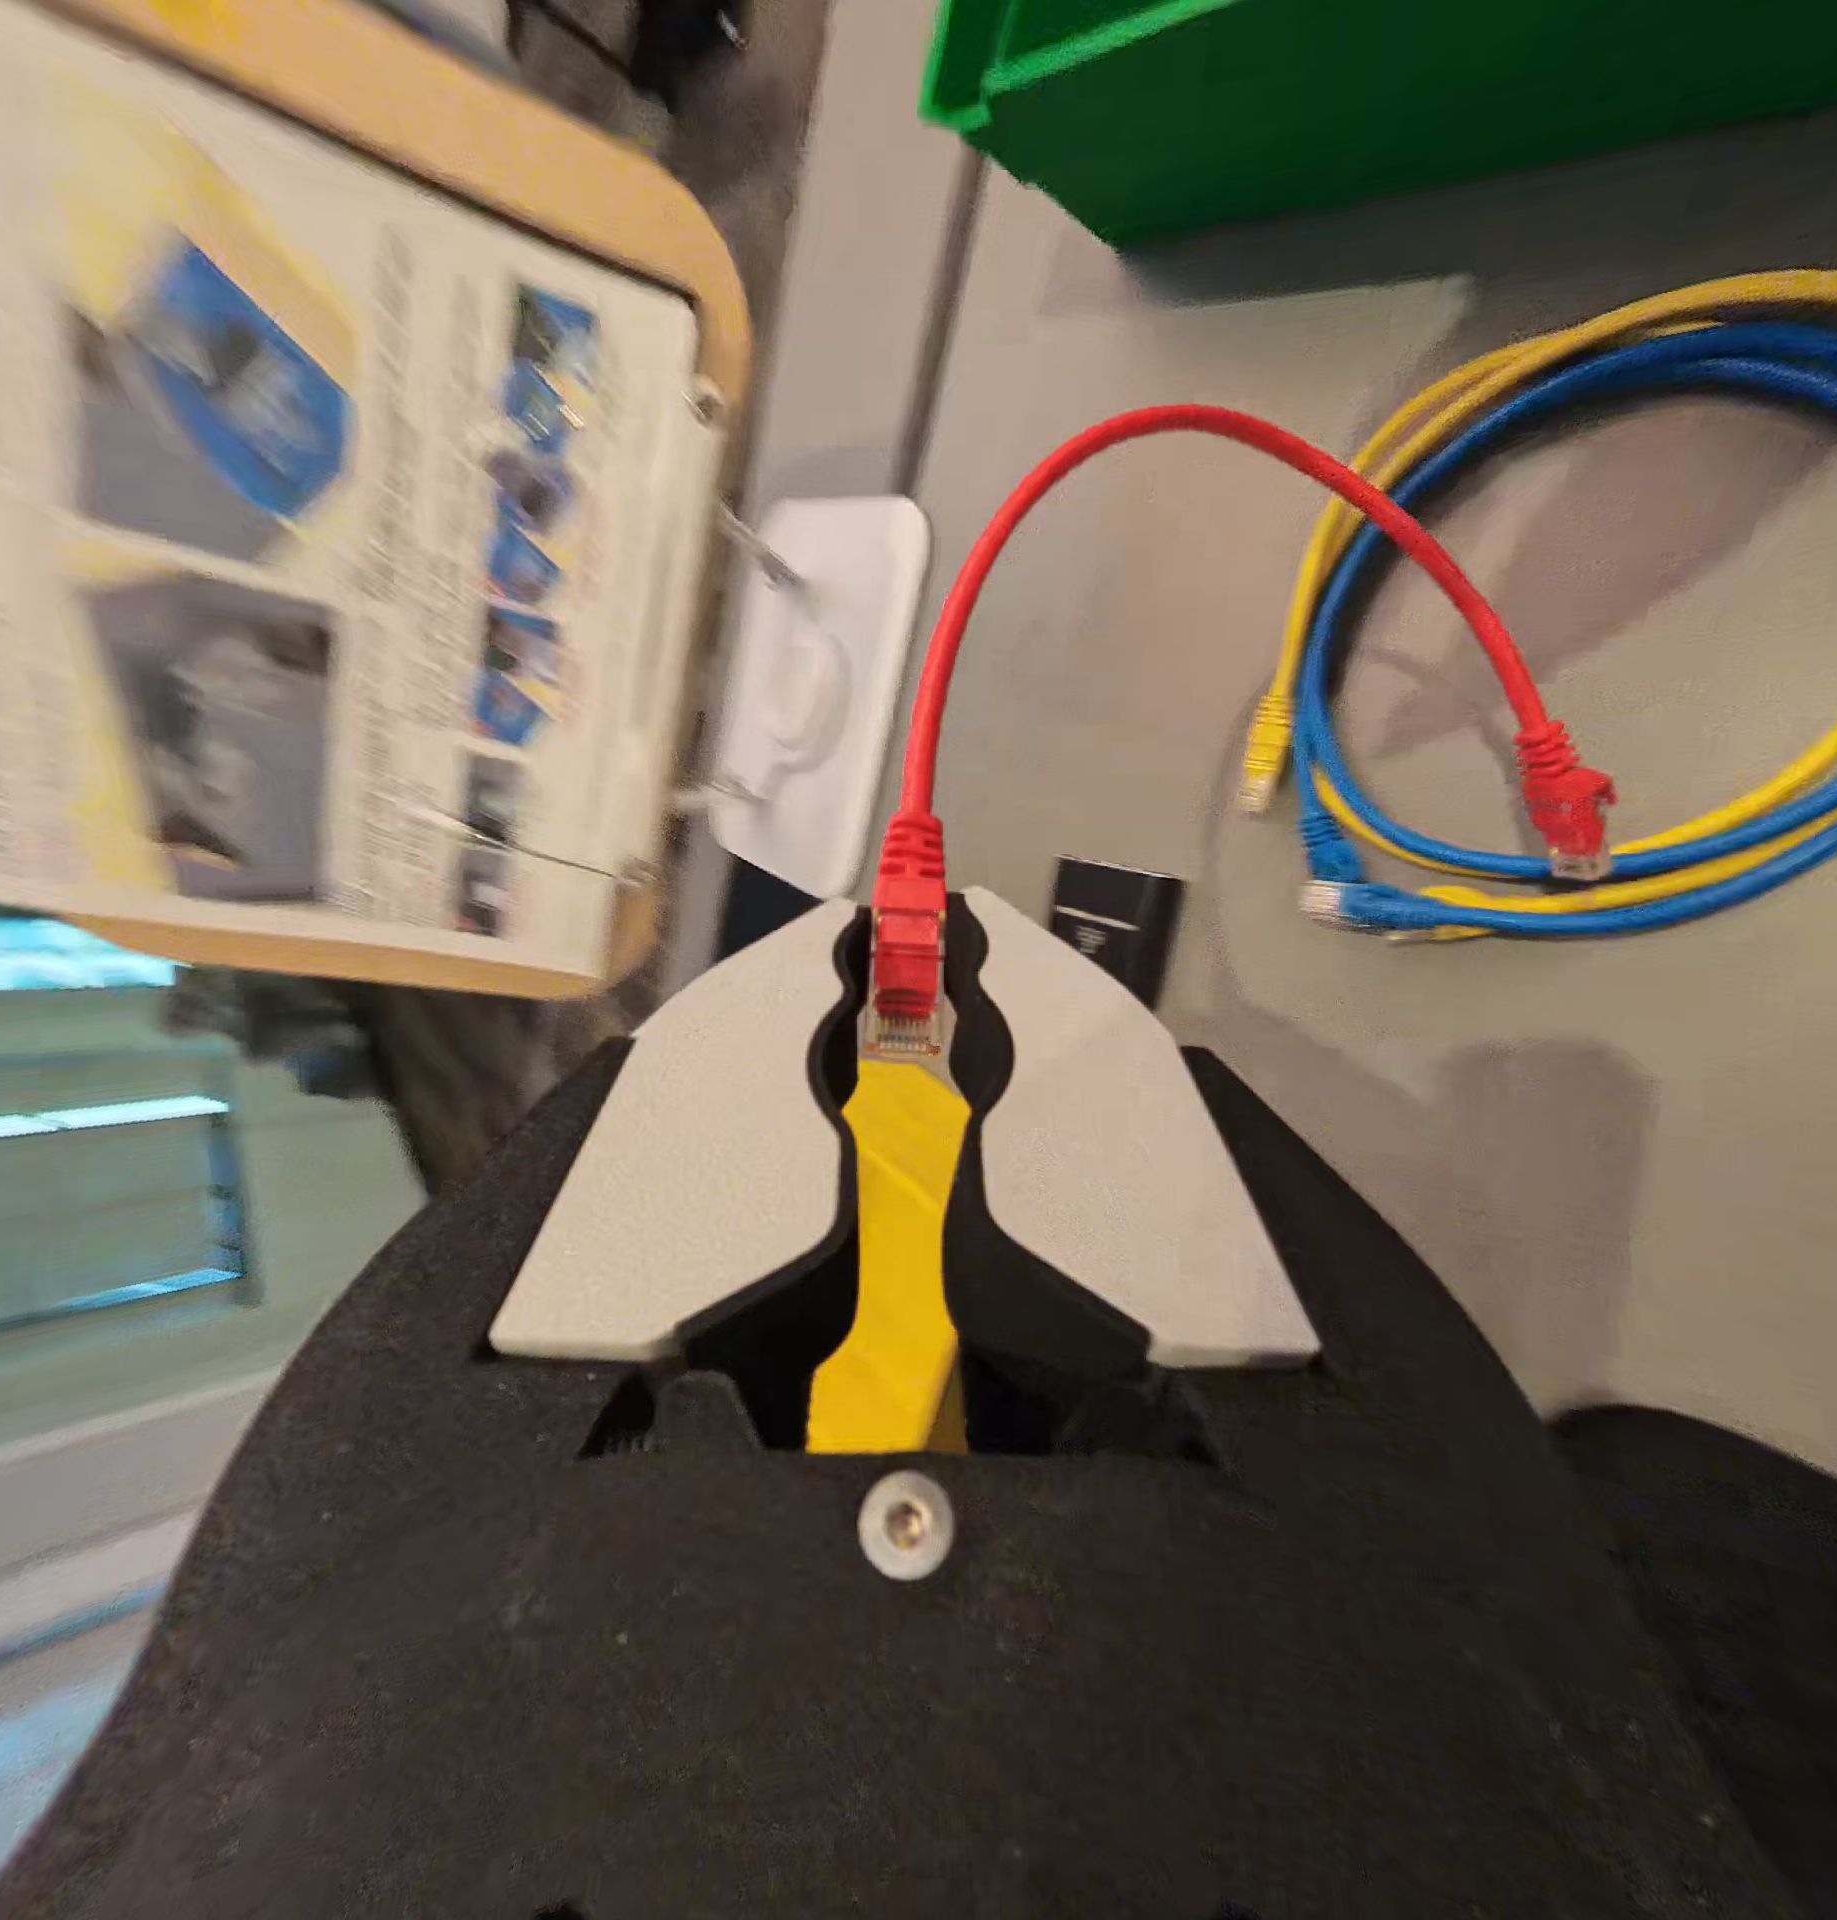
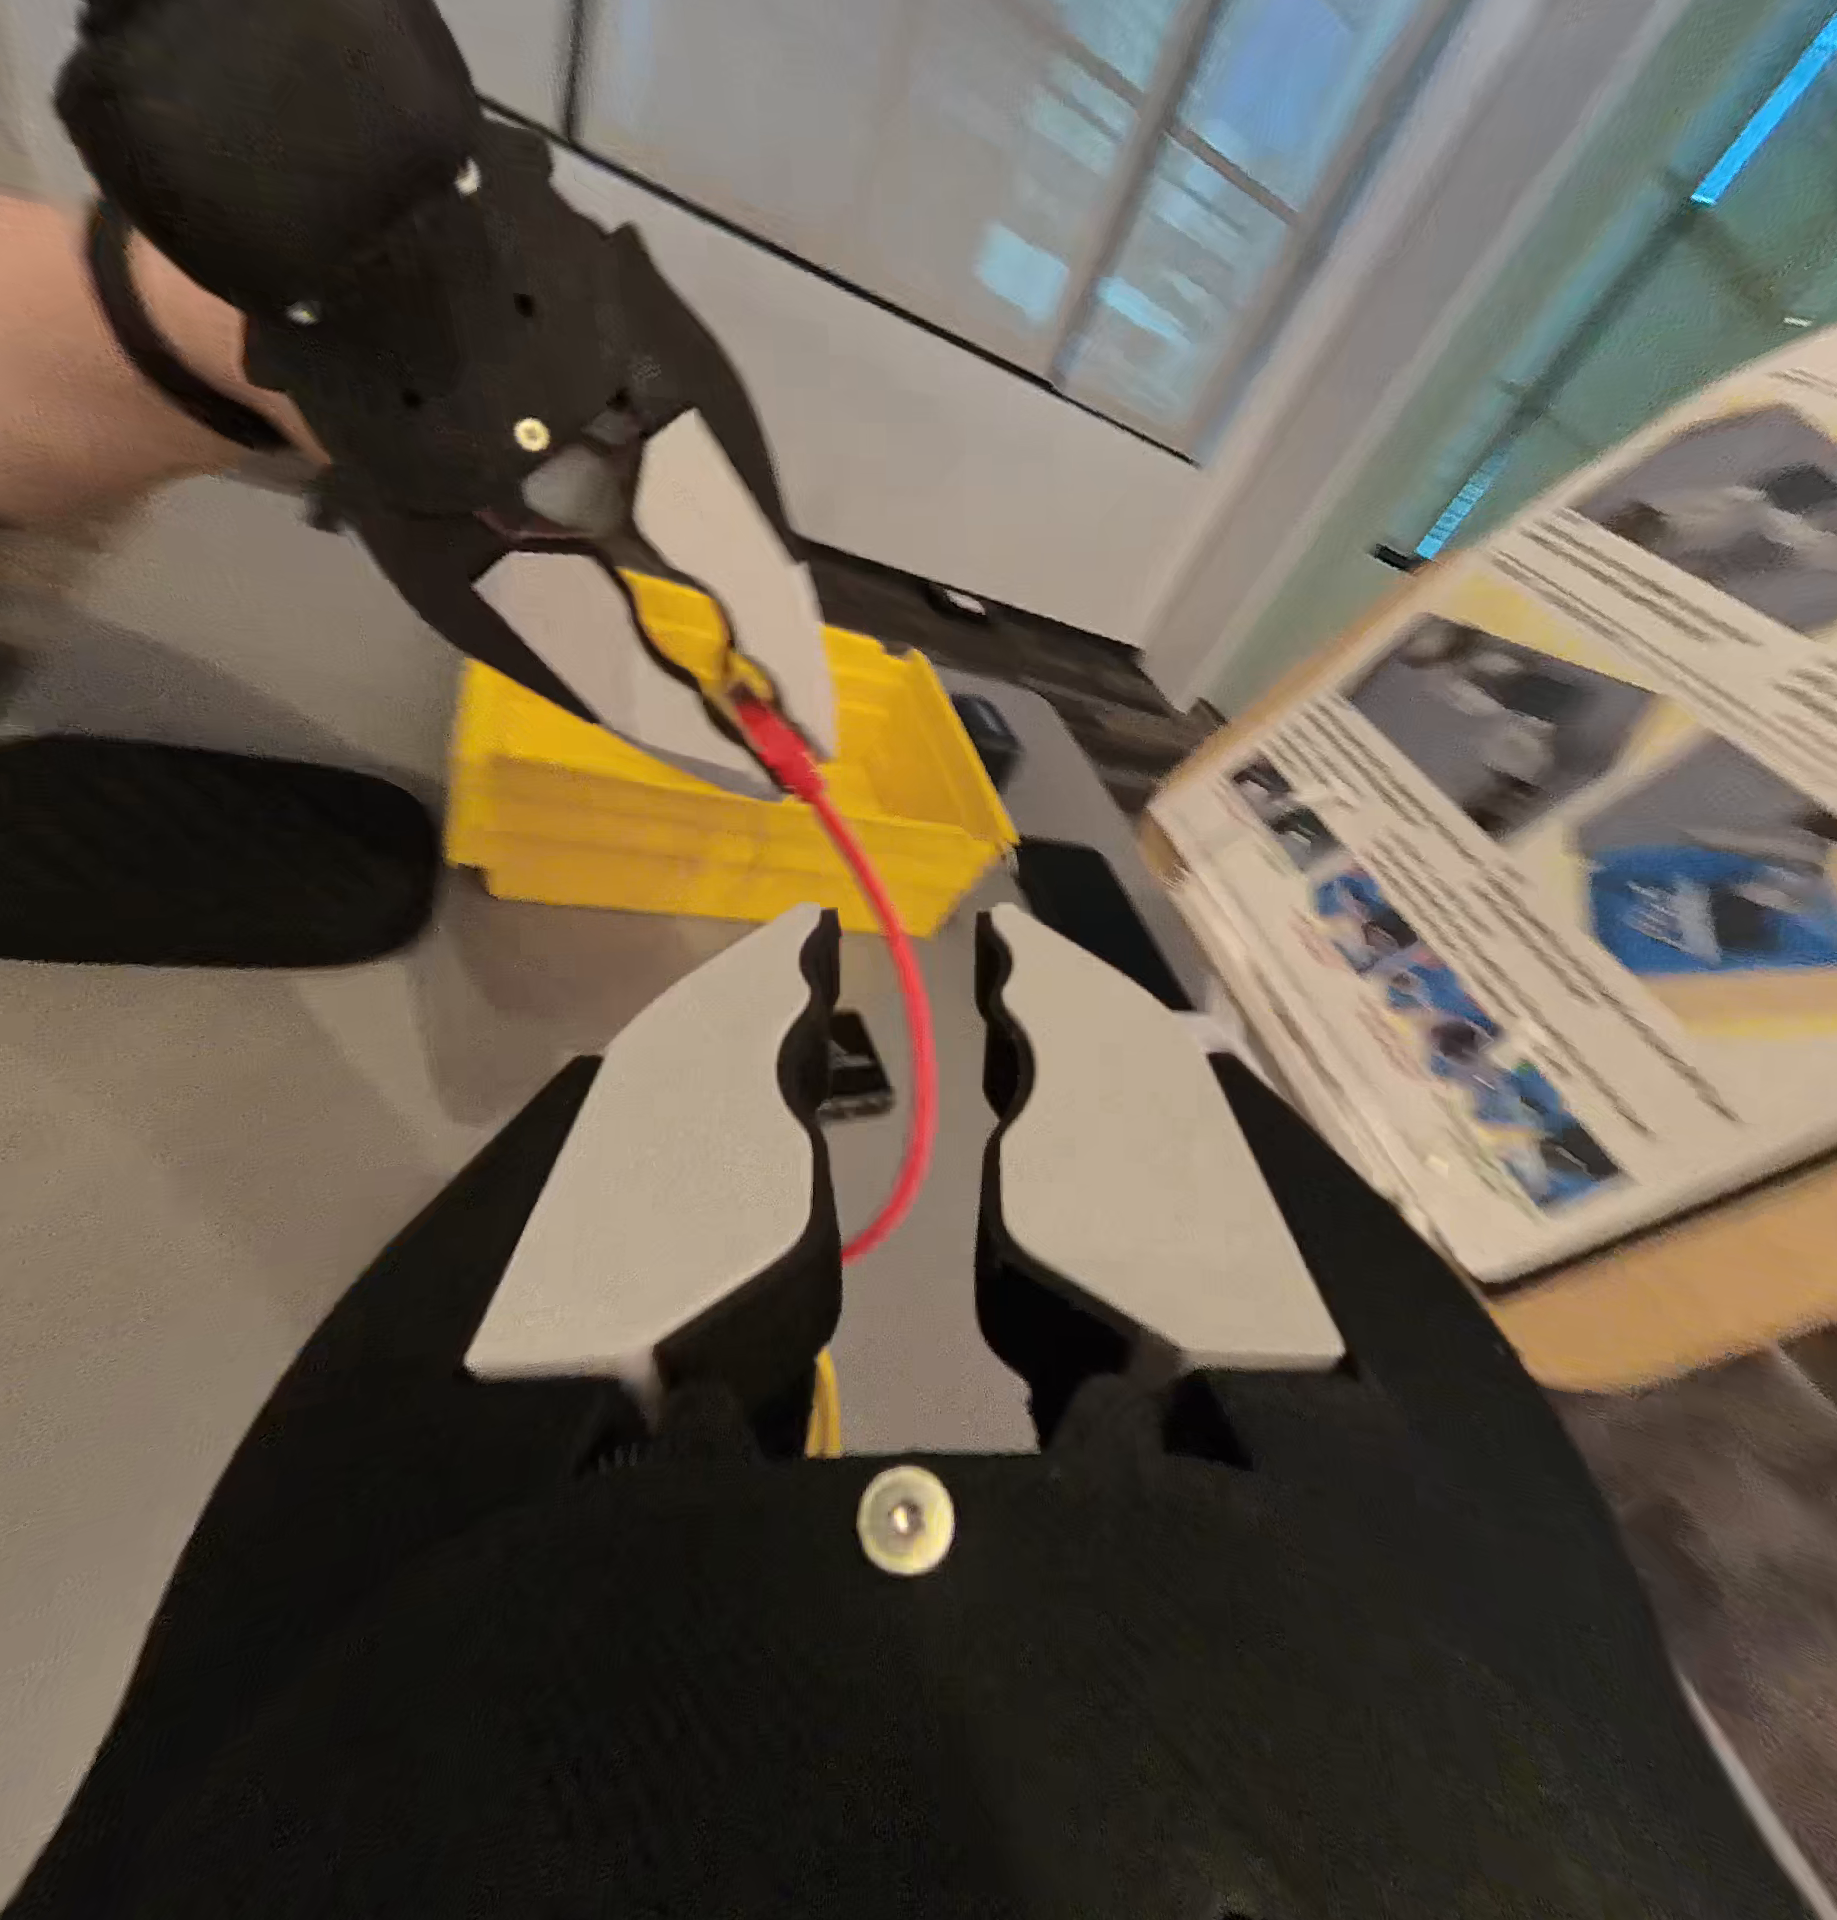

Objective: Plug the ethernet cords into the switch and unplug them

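Note:
My left gripper is shut on one plug of a short red ethernet cord, held above the grey table. The cord arches right, and its other plug hangs by coiled blue cords and yellow cords. A small black box sits on the table just beyond the fingers. In the right wrist view, my right gripper is open. The red cord runs loosely through its gap, and the black box shows behind. The left gripper is ahead, holding the red plug.
A green bin stands at the far right. A yellow bin sits under the left gripper. A wooden board with printed sheets is on the left, and it also shows in the right wrist view. A white flat object lies by it. Spacing between my two grippers at the tips: around 12 cm.

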`<state>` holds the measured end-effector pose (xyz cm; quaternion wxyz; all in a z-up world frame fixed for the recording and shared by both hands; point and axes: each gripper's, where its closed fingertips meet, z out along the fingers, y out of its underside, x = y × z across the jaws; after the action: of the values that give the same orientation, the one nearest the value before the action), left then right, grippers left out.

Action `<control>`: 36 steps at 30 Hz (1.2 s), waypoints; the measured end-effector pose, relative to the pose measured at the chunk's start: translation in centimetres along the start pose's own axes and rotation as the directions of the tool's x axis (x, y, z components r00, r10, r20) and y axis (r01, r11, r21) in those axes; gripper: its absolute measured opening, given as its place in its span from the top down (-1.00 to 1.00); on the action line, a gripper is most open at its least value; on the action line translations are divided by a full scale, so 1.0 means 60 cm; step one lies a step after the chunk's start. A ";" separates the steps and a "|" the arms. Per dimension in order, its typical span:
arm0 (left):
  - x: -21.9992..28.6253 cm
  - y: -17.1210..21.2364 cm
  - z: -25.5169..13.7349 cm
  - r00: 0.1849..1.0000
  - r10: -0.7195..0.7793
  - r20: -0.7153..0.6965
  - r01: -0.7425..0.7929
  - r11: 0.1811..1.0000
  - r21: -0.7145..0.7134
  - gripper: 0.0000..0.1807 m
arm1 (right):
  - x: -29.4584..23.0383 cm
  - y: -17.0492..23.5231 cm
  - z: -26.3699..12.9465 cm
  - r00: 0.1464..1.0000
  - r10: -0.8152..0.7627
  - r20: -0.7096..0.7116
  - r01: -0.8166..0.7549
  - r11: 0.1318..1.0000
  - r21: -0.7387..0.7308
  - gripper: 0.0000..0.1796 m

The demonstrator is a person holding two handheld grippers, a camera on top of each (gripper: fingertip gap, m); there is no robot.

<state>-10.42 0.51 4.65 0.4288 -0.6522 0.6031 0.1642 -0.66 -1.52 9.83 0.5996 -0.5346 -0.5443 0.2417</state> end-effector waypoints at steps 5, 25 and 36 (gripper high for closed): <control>-0.003 -0.056 -0.050 0.992 0.124 0.009 -0.124 0.982 0.142 0.86 | -0.008 0.014 0.043 1.000 -0.001 -0.009 0.001 0.999 -0.044 0.51; -0.044 -0.072 -0.132 0.805 -0.357 -0.475 0.567 0.701 0.433 0.53 | -0.002 -0.052 0.043 0.625 -0.694 -0.359 0.672 0.711 -0.204 0.93; -0.025 -0.063 -0.063 0.863 -0.287 -0.417 0.460 0.788 0.409 0.83 | 0.005 -0.025 0.075 0.583 -0.732 -0.354 0.685 0.676 -0.271 0.93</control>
<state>-8.40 -1.75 9.29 0.4972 -0.6457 0.5448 -0.1978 -5.14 -0.03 10.55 0.7220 -0.3432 -0.5756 -0.1724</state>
